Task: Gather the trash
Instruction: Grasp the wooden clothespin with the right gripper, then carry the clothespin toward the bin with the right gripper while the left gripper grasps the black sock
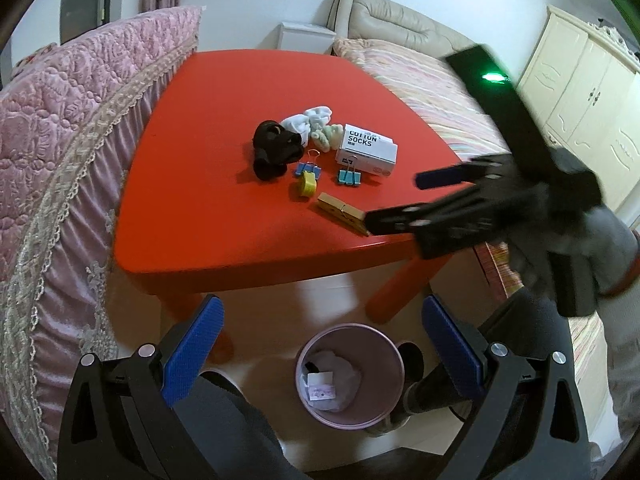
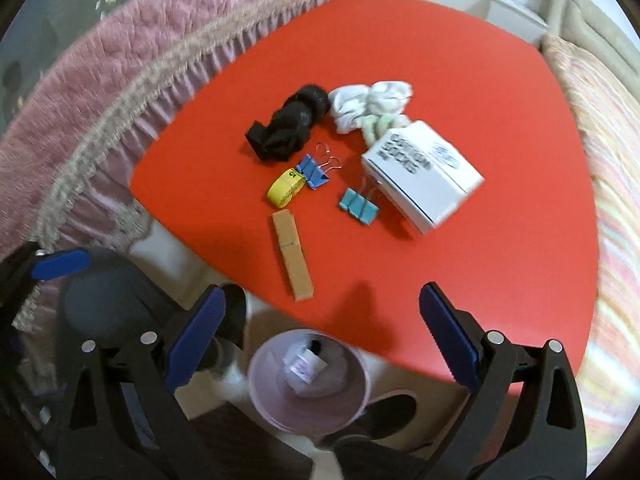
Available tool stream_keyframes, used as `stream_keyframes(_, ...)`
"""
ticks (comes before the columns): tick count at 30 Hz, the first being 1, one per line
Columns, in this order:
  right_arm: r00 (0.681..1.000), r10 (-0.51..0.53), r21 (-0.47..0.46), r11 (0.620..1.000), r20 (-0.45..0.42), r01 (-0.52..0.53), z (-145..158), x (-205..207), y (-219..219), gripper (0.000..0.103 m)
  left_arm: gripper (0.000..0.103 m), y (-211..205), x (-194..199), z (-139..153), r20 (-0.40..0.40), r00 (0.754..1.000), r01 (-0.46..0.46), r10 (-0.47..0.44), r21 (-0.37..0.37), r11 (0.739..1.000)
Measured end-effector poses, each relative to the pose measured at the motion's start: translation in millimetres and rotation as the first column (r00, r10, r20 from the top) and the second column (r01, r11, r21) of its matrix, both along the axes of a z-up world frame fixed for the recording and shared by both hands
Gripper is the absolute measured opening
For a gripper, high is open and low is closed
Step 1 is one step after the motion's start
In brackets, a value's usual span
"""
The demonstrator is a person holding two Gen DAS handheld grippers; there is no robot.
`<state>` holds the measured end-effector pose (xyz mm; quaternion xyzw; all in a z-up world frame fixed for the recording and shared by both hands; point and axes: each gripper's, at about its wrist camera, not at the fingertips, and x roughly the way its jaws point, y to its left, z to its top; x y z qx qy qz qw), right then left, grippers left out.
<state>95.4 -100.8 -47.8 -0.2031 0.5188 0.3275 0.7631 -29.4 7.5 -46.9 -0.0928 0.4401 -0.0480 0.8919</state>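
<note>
Left wrist view: the left gripper (image 1: pixel 320 344) is being held with its jaws wide and empty, above the pink bin (image 1: pixel 349 376) on the floor below the near edge of the red desk (image 1: pixel 224 240). Paper scraps are being seen inside the bin. The right gripper (image 1: pixel 394 200) is being seen blurred over the desk's near right corner, just beside the wooden peg (image 1: pixel 342 213); its jaws are being held apart, nothing between them.

Right wrist view: the right gripper (image 2: pixel 322 328) is being shown with jaws wide and empty. On the desk, black socks (image 2: pixel 288 128), white socks (image 2: pixel 368 104), the sock box (image 2: pixel 424 176), two binder clips (image 2: pixel 314 172), a yellow tape roll (image 2: pixel 286 188) and the peg are being seen close together.

Risk, as judged: which item counts as trash is not being made clear; a clip or the peg could be binned wrongly, and motion blur suggests an overshoot could knock the peg off the edge.
</note>
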Motion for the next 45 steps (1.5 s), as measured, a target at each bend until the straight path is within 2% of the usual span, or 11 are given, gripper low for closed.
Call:
stream_keyframes(4,0.998,0.060,-0.075,0.995,-0.013,-0.060,-16.1,7.5,23.8,0.094,0.095,5.6,-3.3,0.7,0.002,1.000,-0.015,0.015,-0.006,1.000)
stream_keyframes(8,0.995,0.095,-0.100,0.990,-0.037,-0.098,-26.8,10.7,33.4,0.069,0.095,11.2,-6.0,0.2,0.002,1.000,-0.029,0.029,-0.014,0.999)
stream_keyframes(10,0.994,0.104,-0.089,0.990,-0.037,-0.107,-27.5,10.1,34.5,0.066,0.095,13.3,-7.2,-0.2,0.002,0.999,-0.034,0.034,-0.015,0.999)
stream_keyframes(14,0.993,0.113,-0.081,0.990,-0.032,-0.116,-26.6,6.7,37.3,0.051,0.095,15.7,-6.9,-1.5,-0.001,0.999,-0.037,0.037,-0.023,0.999)
stream_keyframes(18,0.994,0.105,-0.075,0.991,-0.028,-0.107,-26.5,6.5,34.8,0.040,0.095,15.7,-4.9,-3.1,-0.002,0.999,-0.032,0.032,-0.032,0.999)
stream_keyframes(20,0.994,0.106,-0.068,0.992,-0.024,-0.108,-26.4,4.9,33.0,0.029,0.095,15.2,-3.6,-3.0,-0.002,1.000,-0.029,0.029,-0.032,0.999)
stream_keyframes(21,0.994,0.107,-0.066,0.992,-0.022,-0.108,-26.6,3.8,32.7,0.027,0.095,14.9,-2.8,-2.6,-0.001,1.000,-0.028,0.028,-0.031,0.999)
stream_keyframes(23,0.995,0.101,-0.060,0.993,-0.017,-0.102,-26.7,3.0,31.1,0.014,0.095,15.0,-1.5,-1.9,0.001,1.000,-0.027,0.027,-0.030,0.999)
stream_keyframes(33,1.000,-0.016,0.047,0.999,-0.009,0.016,-12.0,6.4,-0.3,0.013,0.095,16.6,20.1,11.5,0.017,1.000,-0.021,0.021,-0.008,1.000)
stream_keyframes(40,0.995,-0.102,0.127,0.986,-0.017,0.103,3.6,4.8,-28.5,0.013,0.095,20.4,55.1,28.4,0.023,1.000,-0.018,0.017,0.019,1.000)
stream_keyframes(45,0.991,-0.128,0.162,0.978,-0.028,0.131,10.8,2.7,-42.6,0.013,0.095,25.4,92.9,40.5,-0.002,1.000,-0.026,0.026,0.022,0.999)
